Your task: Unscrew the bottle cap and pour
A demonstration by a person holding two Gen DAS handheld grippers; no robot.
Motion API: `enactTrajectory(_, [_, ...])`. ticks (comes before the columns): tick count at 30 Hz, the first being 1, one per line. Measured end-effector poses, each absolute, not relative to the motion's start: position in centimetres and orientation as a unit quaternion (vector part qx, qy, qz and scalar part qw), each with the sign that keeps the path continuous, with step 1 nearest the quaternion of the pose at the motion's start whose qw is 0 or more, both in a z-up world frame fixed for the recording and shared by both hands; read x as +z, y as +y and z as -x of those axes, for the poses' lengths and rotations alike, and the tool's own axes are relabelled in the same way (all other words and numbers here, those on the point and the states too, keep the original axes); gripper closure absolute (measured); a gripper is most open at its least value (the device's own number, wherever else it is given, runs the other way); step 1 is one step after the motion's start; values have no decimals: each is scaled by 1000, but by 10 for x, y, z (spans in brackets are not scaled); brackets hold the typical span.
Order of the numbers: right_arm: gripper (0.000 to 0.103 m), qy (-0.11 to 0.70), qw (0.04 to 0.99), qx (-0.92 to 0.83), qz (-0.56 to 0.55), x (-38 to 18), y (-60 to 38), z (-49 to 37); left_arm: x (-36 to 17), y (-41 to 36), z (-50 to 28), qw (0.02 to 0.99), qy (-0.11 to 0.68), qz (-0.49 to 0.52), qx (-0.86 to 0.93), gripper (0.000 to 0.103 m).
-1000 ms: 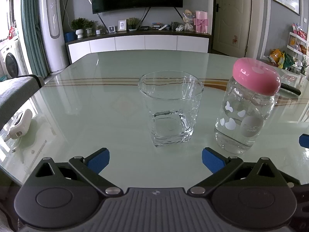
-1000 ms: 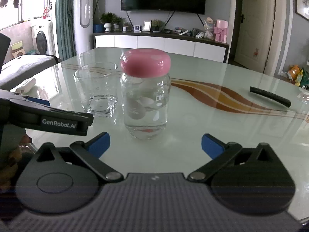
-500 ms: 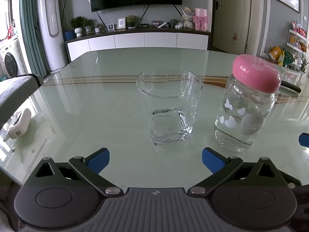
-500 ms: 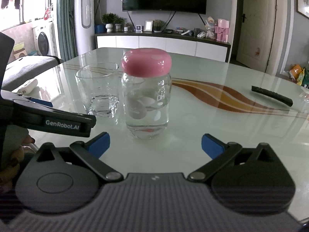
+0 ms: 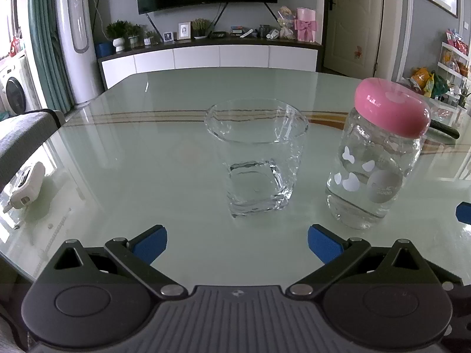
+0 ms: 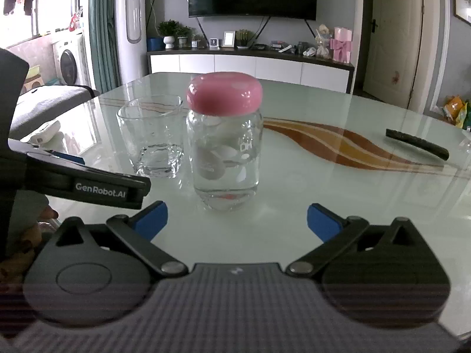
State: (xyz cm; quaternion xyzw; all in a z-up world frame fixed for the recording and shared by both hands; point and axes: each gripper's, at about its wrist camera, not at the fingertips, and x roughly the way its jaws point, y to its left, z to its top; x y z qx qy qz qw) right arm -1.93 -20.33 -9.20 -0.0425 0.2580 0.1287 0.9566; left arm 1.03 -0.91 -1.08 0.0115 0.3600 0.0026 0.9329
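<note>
Grippers are both hovering low over the near edge of the glass table (image 5: 123,147), and we're holding nothing. Our left gripper (image 5: 237,244) is sitting with its blue fingertips spread wide, facing the empty glass tumbler (image 5: 259,158); the tumbler is standing upright ahead of it, apart from both fingers. Our right gripper (image 6: 237,220) is likewise splayed open — the bottle (image 6: 225,153) is standing upright just ahead of the gap, not touching either pad.

Bottle is clear, with white prints and a little water at the bottom, and the pink cap (image 6: 225,97) is sitting on top of it. In the left wrist view the same bottle (image 5: 374,173) is standing just right of the tumbler, near it but apart.

Toward the table's left edge a small white device (image 5: 26,188) is lying flat; toward the right edge a dark remote (image 6: 418,144) is lying well apart from the bottle. From the right wrist view we're seeing the left gripper's side arm (image 6: 88,184) with the GenRobot.AI marking — a hand (image 6: 29,229) is showing partly beneath it.
</note>
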Motion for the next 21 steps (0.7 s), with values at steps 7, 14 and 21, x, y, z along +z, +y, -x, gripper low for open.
enactTrajectory(7, [0, 260, 956, 132, 42, -93, -203, 19, -12, -11, -12, 931, 364, -10, -3, 0])
enactTrajectory(14, [0, 258, 955, 145, 17, -87, -215, 19, -15, -8, -13, 930, 365, 7, -37, 0])
enactTrajectory(21, [0, 246, 954, 154, 71, -67, -219, 19, -18, -10, -12, 932, 347, 12, -101, 0])
